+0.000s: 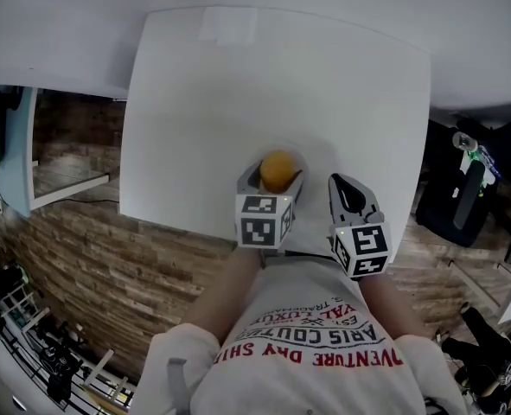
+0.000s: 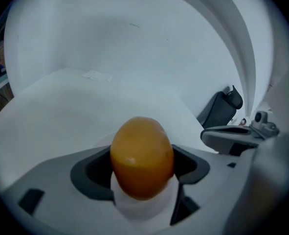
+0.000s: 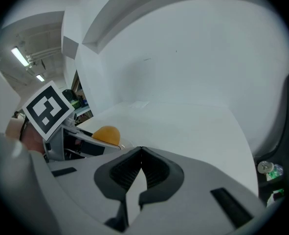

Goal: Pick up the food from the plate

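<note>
An orange, egg-shaped piece of food (image 1: 277,170) sits near the front edge of the white table (image 1: 238,76), on a small white plate (image 1: 306,157) that barely stands out from the tabletop. My left gripper (image 1: 272,177) has a jaw on each side of the food. In the left gripper view the dark pads (image 2: 93,173) rest against the sides of the food (image 2: 142,155), with a strip of white surface showing below it. My right gripper (image 1: 342,183) hovers just right of the plate. Its jaws are shut and empty (image 3: 141,152), and the food (image 3: 107,133) shows to its left.
The table ends right at the person's body. Brick-patterned floor (image 1: 91,258) lies to the left and below. A dark bag or chair (image 1: 456,188) stands off the table's right side. Shelving with clutter (image 1: 30,335) is at the lower left. A white wall rises behind the table.
</note>
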